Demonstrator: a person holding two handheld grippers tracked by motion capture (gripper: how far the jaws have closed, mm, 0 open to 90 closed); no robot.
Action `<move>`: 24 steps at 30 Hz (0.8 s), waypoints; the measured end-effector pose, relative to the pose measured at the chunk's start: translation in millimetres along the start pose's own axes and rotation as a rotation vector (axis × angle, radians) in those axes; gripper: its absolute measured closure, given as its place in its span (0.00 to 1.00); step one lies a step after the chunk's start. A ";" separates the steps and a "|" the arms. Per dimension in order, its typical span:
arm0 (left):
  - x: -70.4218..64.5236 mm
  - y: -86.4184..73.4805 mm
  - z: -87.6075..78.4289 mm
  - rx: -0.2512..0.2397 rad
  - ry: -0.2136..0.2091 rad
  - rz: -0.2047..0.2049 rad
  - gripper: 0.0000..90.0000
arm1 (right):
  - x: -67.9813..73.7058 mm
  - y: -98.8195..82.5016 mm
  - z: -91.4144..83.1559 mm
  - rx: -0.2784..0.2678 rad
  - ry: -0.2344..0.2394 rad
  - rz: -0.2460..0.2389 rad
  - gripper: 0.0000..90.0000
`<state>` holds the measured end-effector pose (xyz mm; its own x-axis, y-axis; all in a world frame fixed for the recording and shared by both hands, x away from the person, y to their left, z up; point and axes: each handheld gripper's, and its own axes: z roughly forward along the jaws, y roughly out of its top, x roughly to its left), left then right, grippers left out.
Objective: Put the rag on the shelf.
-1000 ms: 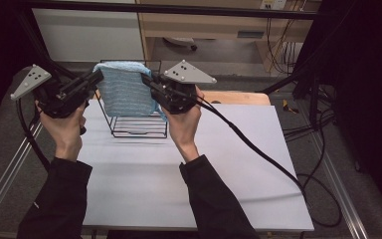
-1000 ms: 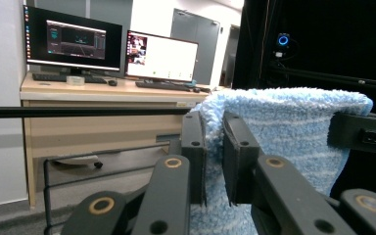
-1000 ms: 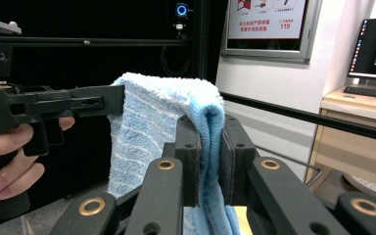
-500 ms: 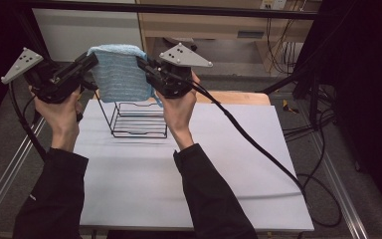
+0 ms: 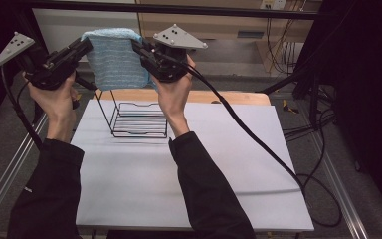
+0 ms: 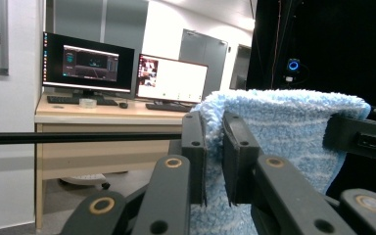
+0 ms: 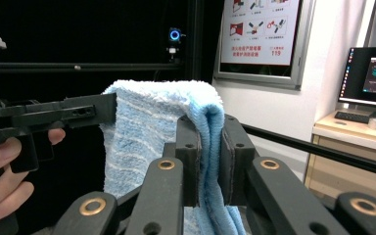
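A folded light-blue towel hangs stretched in the air between my two grippers, well above a black wire rack on the white table. My left gripper is shut on the towel's left top corner; in the left gripper view its pads pinch the fluffy fold of the towel, with the left gripper closed around it. My right gripper is shut on the right top corner; the right gripper view shows the towel edge clamped in my right gripper. The towel's lower edge hangs clear above the rack.
The white table lies below with a wooden board along its far edge. Cables trail from the right gripper across the table. A black frame bar runs overhead at the back. Metal rails flank the table.
Both hands have risen together, lifting the towel from just over the rack to well above it; the towel stays stretched between the two shut grippers.
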<state>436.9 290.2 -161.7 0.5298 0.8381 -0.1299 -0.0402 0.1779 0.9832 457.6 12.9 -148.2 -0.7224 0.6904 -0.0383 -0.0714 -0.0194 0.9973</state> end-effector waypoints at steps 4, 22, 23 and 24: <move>3.4 6.0 4.9 -0.002 0.008 0.003 0.90 | -2.8 4.9 6.7 -0.005 -0.003 0.000 0.90; 22.2 12.5 31.1 0.010 0.067 0.031 0.90 | -19.0 7.4 38.9 0.006 -0.018 0.006 0.90; 22.6 11.9 33.2 0.011 0.068 0.031 0.90 | -19.9 7.3 39.6 0.008 -0.021 0.005 0.90; 23.0 11.2 35.2 0.009 0.067 0.028 0.90 | -21.2 7.0 40.3 0.010 -0.023 0.004 0.90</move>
<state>478.4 293.4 -149.1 0.4704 0.8755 -0.1105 -0.0463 0.1496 0.9877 500.2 27.2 -137.9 -0.7066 0.7069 -0.0330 -0.0618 -0.0152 0.9980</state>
